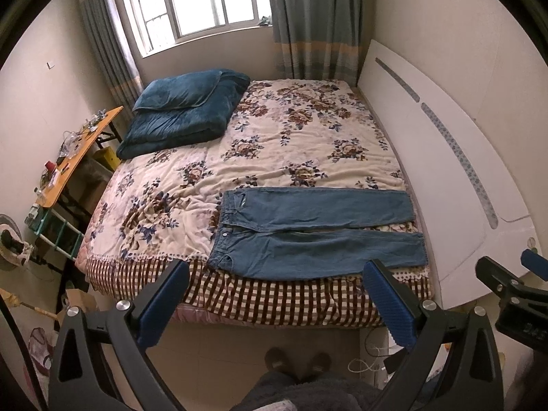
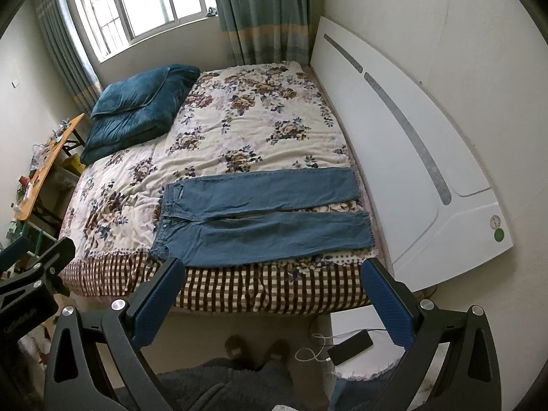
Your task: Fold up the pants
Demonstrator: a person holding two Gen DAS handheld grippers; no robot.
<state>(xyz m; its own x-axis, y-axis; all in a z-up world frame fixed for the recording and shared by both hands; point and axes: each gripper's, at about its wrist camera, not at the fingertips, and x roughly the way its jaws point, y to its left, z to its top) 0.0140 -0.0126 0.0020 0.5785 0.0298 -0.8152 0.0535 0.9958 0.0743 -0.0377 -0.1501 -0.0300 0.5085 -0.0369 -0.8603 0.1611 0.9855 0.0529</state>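
Observation:
Blue jeans (image 1: 308, 233) lie flat and spread out on the near edge of the bed, waistband to the left, both legs pointing right toward the headboard. They also show in the right wrist view (image 2: 260, 219). My left gripper (image 1: 277, 274) is open and empty, held in the air in front of the bed, below the jeans' near edge. My right gripper (image 2: 274, 274) is open and empty, likewise short of the bed. The right gripper shows at the right edge of the left wrist view (image 1: 507, 281); the left gripper shows at the left edge of the right wrist view (image 2: 34, 267).
The bed has a floral blanket (image 1: 274, 144) and a checked cover (image 1: 274, 294) over its near side. A folded teal quilt (image 1: 185, 109) lies at the far left. A white headboard (image 1: 445, 171) stands right. A cluttered wooden table (image 1: 68, 161) stands left. A phone with cable (image 2: 349, 346) lies on a white stand.

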